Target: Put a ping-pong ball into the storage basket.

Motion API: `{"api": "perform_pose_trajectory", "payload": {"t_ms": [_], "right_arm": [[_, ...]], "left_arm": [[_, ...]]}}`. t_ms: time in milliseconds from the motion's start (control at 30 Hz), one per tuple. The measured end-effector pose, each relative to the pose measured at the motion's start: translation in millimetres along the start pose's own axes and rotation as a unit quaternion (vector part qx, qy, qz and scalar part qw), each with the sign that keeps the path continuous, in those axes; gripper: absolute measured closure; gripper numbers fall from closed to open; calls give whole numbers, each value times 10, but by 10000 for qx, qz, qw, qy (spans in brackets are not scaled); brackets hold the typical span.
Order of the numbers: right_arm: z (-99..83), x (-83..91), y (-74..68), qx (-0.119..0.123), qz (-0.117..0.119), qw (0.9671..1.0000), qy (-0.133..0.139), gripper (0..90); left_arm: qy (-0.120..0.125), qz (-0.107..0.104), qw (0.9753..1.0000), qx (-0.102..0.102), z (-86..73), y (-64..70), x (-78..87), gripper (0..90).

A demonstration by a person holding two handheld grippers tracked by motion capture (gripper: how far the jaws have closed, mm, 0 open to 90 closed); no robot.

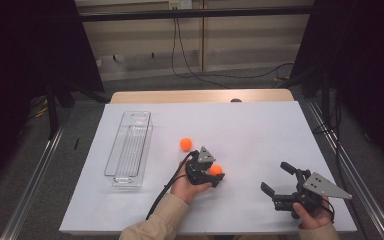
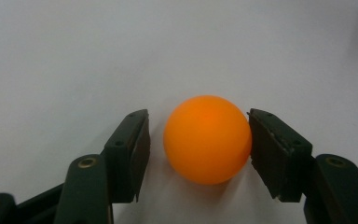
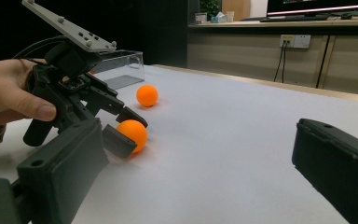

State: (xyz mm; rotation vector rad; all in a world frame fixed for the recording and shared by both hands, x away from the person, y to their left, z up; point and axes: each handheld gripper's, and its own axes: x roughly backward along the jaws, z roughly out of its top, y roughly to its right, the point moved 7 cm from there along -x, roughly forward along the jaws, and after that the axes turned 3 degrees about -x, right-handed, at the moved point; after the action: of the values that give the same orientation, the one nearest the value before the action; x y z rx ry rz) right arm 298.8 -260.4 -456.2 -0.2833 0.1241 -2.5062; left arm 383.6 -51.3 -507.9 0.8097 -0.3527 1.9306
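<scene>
An orange ball (image 2: 207,139) lies on the white table between the jaws of my left gripper (image 2: 198,113). The right pad (image 2: 270,149) touches the ball, while a small gap separates it from the left pad (image 2: 133,149). From the high view this ball (image 1: 216,170) and the left gripper (image 1: 218,175) sit near the table's middle front. A second orange ball (image 1: 185,144) rests a short way behind and to the left. My right gripper (image 1: 274,175) is held open at the front right, with nothing between its jaws.
A clear plastic tray (image 1: 128,150) lies lengthwise on the left part of the table, with nothing visible in it. The right gripper view has the tray (image 3: 121,67) behind both balls. Dark curtains and cables stand beyond the far edge.
</scene>
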Motion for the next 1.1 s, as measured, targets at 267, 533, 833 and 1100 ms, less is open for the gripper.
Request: {"api": "perform_pose_trajectory", "payload": {"t_ms": [267,533,833,1100], "right_arm": [[0,0,-1,1,4,10000,2,20],[1,-2,-3,-10,7,10000,7,21],[1,-5,-2,-17,10,10000,5,21],[-1,-8,0,-5,4,10000,-2,21]], "left_arm": [[-63,-41,10000,-19,-11,9,-10,429],[-88,-48,9999,6,-20,13,-11,446],[-126,-72,9999,3,-23,17,-2,472],[-129,-106,9999,21,-24,17,4,507]]}}
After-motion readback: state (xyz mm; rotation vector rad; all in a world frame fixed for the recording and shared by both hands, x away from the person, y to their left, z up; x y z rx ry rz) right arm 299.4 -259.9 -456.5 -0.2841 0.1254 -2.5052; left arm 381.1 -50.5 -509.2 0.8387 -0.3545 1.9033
